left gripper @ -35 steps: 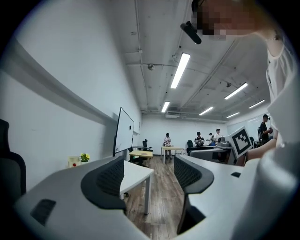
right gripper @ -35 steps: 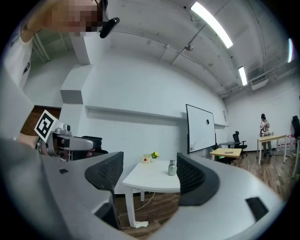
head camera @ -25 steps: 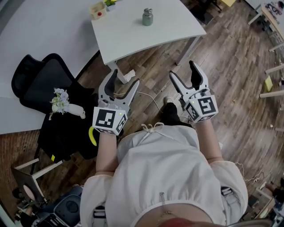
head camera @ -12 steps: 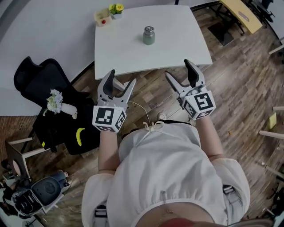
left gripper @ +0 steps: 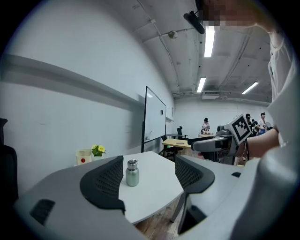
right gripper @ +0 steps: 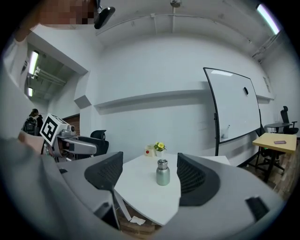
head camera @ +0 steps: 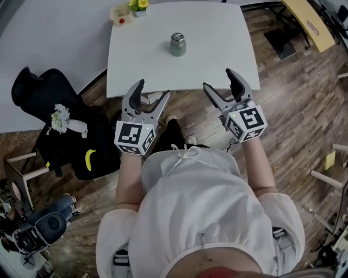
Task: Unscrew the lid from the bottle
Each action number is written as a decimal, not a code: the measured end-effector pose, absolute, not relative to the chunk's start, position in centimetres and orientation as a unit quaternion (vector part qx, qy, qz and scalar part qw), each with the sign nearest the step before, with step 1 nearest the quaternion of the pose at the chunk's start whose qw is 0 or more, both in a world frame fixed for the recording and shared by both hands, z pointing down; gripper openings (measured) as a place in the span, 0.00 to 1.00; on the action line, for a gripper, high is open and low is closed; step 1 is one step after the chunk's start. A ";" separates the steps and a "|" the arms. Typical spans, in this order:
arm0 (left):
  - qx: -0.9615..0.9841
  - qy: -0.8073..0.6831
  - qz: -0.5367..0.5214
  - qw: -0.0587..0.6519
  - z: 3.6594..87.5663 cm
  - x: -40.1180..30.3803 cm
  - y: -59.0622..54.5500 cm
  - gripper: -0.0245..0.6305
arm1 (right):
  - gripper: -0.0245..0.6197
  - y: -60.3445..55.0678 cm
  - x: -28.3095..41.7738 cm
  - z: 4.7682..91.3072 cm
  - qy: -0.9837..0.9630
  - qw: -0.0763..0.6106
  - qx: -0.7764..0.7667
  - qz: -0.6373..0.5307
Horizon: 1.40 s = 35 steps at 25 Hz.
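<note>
While both claws hover in front of the person's body, short of the near edge of the white table, nothing is being gripped. Two grippers, two sets of jaws, and both sets stand wide apart. The left gripper points up toward the table with only air between its black pads; its own camera looks through that gap and frames the bottle beyond, well out of reach. Same on the other side: the right gripper is spread wide and empty, with the bottle showing far off between its pads.

One bottle on the table, a small grey-green metal one, standing upright toward the far middle of the top. One lid, silvery, sitting on its neck. At the table's far left corner are two more small things: one flower pot with yellow blooms, and just beside it one cream box with a red dot.

Down on the left, one black chair, and one banana lying on the dark pile beside it. Wooden floor under everything
</note>
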<state>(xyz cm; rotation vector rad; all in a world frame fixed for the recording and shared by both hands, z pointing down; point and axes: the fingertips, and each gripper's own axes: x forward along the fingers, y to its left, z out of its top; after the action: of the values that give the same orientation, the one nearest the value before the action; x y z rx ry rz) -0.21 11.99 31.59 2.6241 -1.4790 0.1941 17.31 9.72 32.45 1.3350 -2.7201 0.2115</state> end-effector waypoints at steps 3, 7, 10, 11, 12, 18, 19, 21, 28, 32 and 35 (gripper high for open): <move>0.870 -0.483 0.069 0.067 32.7 0.0 9.4 0.56 | 0.59 7.1 16.6 33.5 -0.898 0.070 0.428 0.073; 0.876 -0.472 0.064 0.077 34.4 -0.3 4.6 0.57 | 0.59 2.5 15.0 34.5 -0.903 0.091 0.414 0.077; 0.884 -0.457 0.057 0.083 35.5 -0.4 0.8 0.57 | 0.59 -1.2 13.5 35.2 -0.908 0.107 0.396 0.087; 0.888 -0.450 0.055 0.083 35.9 -0.3 -0.5 0.57 | 0.59 -2.4 13.1 35.6 -0.910 0.113 0.390 0.091; 0.892 -0.442 0.056 0.083 36.3 -0.2 -1.6 0.57 | 0.58 -3.7 12.7 36.0 -0.910 0.120 0.384 0.095; 0.912 -0.392 0.080 0.091 40.3 0.6 -7.9 0.59 | 0.57 -10.3 10.3 39.9 -0.908 0.177 0.356 0.135; 0.915 -0.383 0.084 0.092 41.1 0.8 -8.9 0.59 | 0.57 -11.2 10.0 40.6 -0.908 0.187 0.349 0.139; 0.922 -0.362 0.096 0.099 42.9 1.4 -10.1 0.60 | 0.57 -12.4 9.4 42.2 -0.907 0.209 0.333 0.149; 0.940 -0.276 0.168 0.111 49.6 3.7 -12.8 0.61 | 0.57 -14.6 7.2 46.4 -0.904 0.294 0.264 0.164; 0.945 -0.248 0.177 0.114 51.3 4.9 -14.5 0.61 | 0.57 -14.8 5.9 47.5 -0.895 0.352 0.214 0.173; 0.951 -0.223 0.178 0.117 52.1 5.8 -15.1 0.61 | 0.54 -14.7 5.6 48.2 -0.884 0.398 0.180 0.168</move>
<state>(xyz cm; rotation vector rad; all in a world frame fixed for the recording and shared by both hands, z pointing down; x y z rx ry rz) 5.81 -15.11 52.10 2.7839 -0.6542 0.5211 5.57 -14.72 48.17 0.4556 -2.2369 0.4260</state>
